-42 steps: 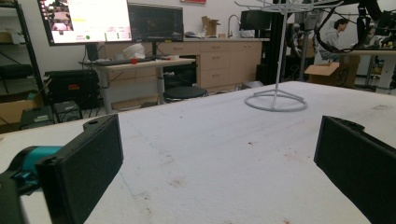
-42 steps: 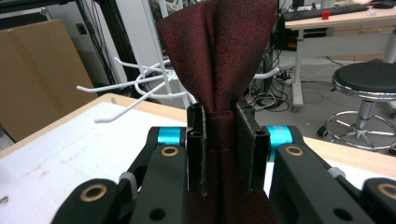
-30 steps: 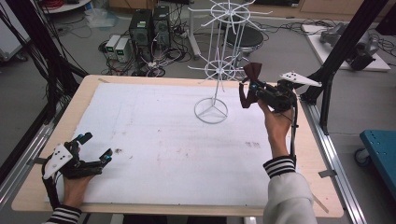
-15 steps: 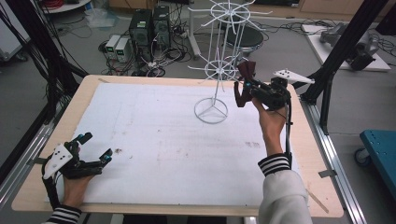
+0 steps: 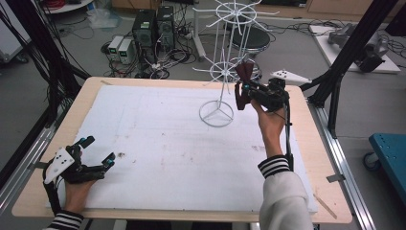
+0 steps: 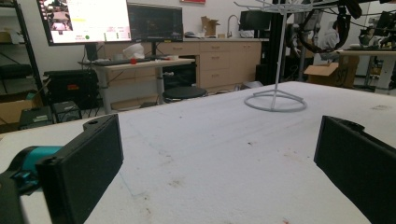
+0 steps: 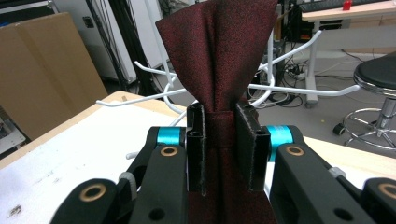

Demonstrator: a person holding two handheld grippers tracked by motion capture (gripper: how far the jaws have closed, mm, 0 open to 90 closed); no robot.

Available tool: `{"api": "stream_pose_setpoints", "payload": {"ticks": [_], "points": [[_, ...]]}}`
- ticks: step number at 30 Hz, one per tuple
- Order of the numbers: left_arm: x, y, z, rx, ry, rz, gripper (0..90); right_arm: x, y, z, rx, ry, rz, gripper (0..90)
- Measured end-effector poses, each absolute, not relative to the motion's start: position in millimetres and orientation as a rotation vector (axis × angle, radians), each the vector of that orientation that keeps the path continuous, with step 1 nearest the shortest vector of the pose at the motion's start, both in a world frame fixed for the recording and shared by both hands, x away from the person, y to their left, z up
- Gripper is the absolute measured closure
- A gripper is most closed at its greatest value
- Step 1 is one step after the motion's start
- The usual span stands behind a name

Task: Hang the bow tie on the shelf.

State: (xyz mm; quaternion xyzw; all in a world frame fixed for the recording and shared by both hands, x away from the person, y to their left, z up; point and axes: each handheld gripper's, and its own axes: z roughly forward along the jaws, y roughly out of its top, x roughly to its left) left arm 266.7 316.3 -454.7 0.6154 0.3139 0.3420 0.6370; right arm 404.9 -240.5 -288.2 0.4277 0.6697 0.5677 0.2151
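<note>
A dark red bow tie (image 7: 219, 60) stands upright, pinched at its knot by my right gripper (image 7: 223, 149). In the high view that right gripper (image 5: 242, 91) holds the bow tie (image 5: 243, 79) just right of the white wire rack (image 5: 224, 67), level with the rack's lower ring of arms. White rack arms (image 7: 299, 88) show close behind the tie. My left gripper (image 5: 98, 154) rests open at the table's front left corner, nothing between its jaws. In the left gripper view the rack's round base (image 6: 275, 100) stands far ahead on the white mat.
A white mat (image 5: 158, 143) covers the wooden table (image 5: 38, 191). Black frame posts (image 5: 349, 52) rise at the right and left edges. Computers and cables (image 5: 148, 33) lie on the floor behind. A blue cart (image 5: 390, 153) stands to the right.
My right gripper has carried the bow tie leftward and slightly up, closer to the rack's lower arms. The left gripper has not moved.
</note>
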Motion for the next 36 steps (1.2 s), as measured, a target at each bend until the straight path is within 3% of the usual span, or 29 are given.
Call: {"api": "stream_pose_setpoints", "payload": {"ticks": [11,17,21,22,23,24,25,26,27,28,36], "points": [[267,316,-455,1.405,0.717,0.78,1.7,409,-235,-290,1.189,1.879,1.562,74.6],[267,316,-455,1.404,0.717,0.78,1.7,410,-232,-290,1.151,1.905,1.56,69.5],[267,316,-455,1.406,0.716,0.781,1.7,409,-232,-289,1.118,1.905,1.577,59.1],[267,316,-455,1.405,0.716,0.78,1.7,408,-232,-288,1.097,1.923,1.578,44.1],[267,316,-455,1.405,0.716,0.78,1.7,408,-232,-288,1.097,1.923,1.578,44.1],[267,316,-455,1.404,0.717,0.779,1.7,406,-232,-286,1.035,1.949,1.585,29.4],[267,316,-455,1.404,0.717,0.779,1.7,406,-232,-286,1.035,1.949,1.585,29.4],[267,317,-455,1.404,0.716,0.781,1.7,403,-229,-283,0.993,1.914,1.572,7.5],[267,317,-455,1.404,0.717,0.782,1.7,403,-229,-283,0.993,1.914,1.572,7.5],[267,317,-455,1.403,0.717,0.781,1.7,402,-227,-282,0.964,1.898,1.583,0.6],[267,317,-455,1.403,0.719,0.78,1.7,395,-230,-279,0.925,1.972,1.554,0.6]]}}
